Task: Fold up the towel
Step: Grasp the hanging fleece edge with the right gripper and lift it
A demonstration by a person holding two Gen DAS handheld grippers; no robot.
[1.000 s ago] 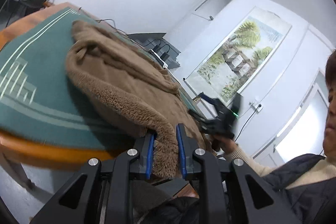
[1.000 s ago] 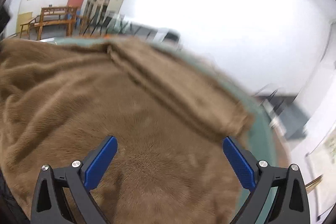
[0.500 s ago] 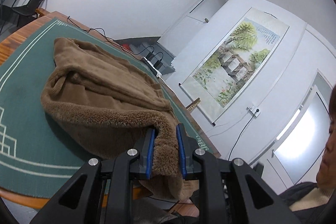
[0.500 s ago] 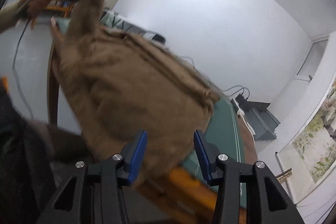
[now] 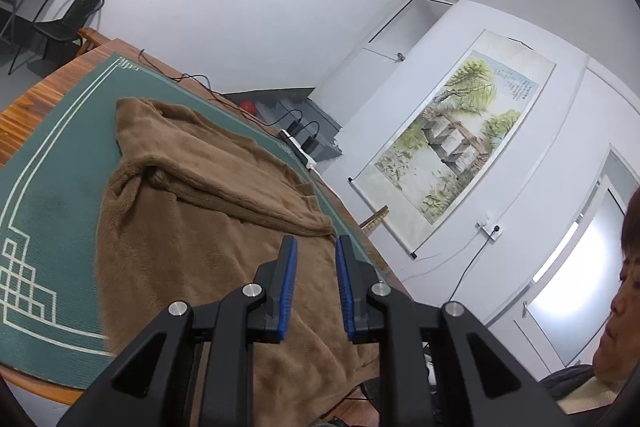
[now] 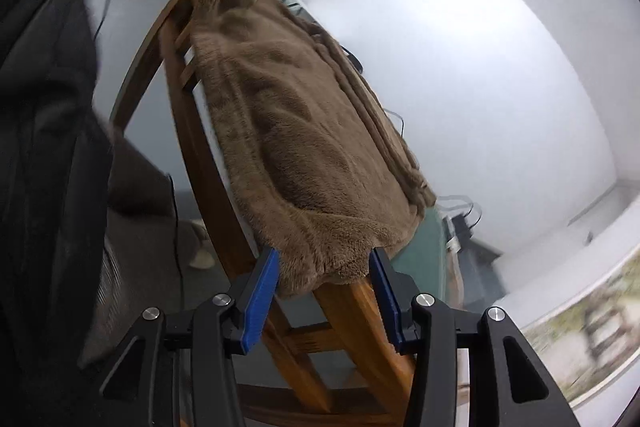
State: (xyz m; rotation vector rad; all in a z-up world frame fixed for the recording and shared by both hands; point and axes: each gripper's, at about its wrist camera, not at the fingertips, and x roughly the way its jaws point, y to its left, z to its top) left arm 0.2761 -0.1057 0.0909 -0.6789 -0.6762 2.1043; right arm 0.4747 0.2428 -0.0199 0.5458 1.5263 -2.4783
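A fluffy brown towel [image 5: 192,239] lies spread on the green table mat [image 5: 48,187], with a thick fold along its far side. Its near part hangs over the wooden table rim [image 6: 208,187]. My left gripper [image 5: 314,243] is shut on the towel's near edge, and brown pile fills the narrow gap between its blue pads. In the right wrist view the towel [image 6: 300,147] drapes over the rim. My right gripper [image 6: 323,253] sits just below that rim with its jaws opening. The towel's hanging corner shows in the gap, not visibly squeezed.
A person in a dark jacket [image 6: 40,147] stands close at the table's near side. A power strip with cables [image 5: 298,147] lies on the far table edge. A black chair [image 5: 68,11] stands beyond the table. A scroll painting [image 5: 460,135] hangs on the wall.
My right gripper dropped from above the towel to the table rim, rolled over, and its jaws narrowed. My left gripper rose a little, still holding the towel, which now lies flatter.
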